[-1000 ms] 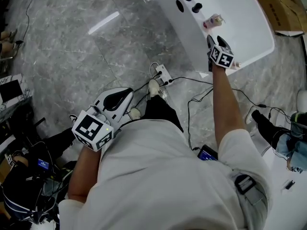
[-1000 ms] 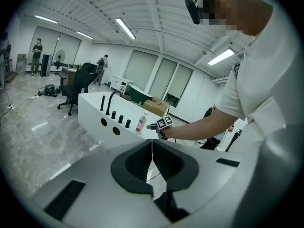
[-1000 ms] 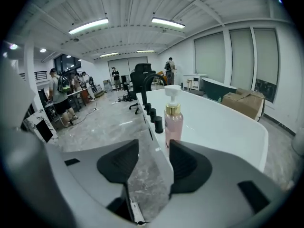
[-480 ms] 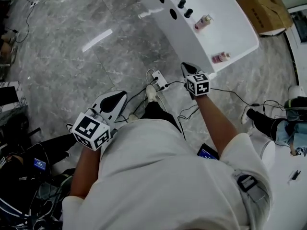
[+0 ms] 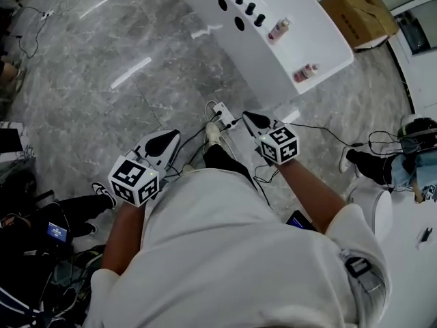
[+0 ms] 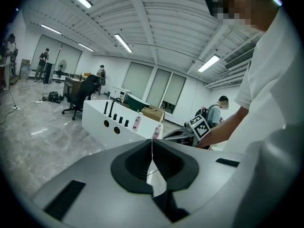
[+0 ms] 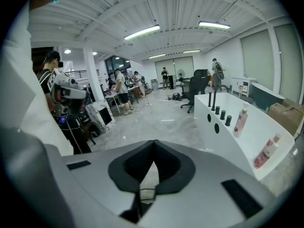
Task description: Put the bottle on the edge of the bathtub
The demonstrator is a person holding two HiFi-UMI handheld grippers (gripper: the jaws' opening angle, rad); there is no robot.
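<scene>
Two pink bottles stand on the rim of the white bathtub (image 5: 270, 60): one (image 5: 305, 72) near its close end, the other (image 5: 278, 29) farther along. The same two bottles (image 7: 266, 152) (image 7: 241, 120) appear at the right of the right gripper view on the tub (image 7: 223, 132), and small in the left gripper view (image 6: 157, 131) (image 6: 137, 122). My right gripper (image 5: 247, 117) is shut and empty, held over the floor short of the tub; its jaws (image 7: 153, 144) meet. My left gripper (image 5: 169, 135) is also shut and empty, low at my left side (image 6: 152, 140).
Black faucet knobs (image 5: 244, 2) line the tub's far rim. A power strip (image 5: 222, 111) and cables lie on the grey floor by my feet. A cardboard box (image 5: 355, 12) sits beyond the tub. People and office chairs stand around the room.
The right gripper left a pink bottle on the tub's near rim, shut its jaws and drew back toward my body. The left gripper stayed put.
</scene>
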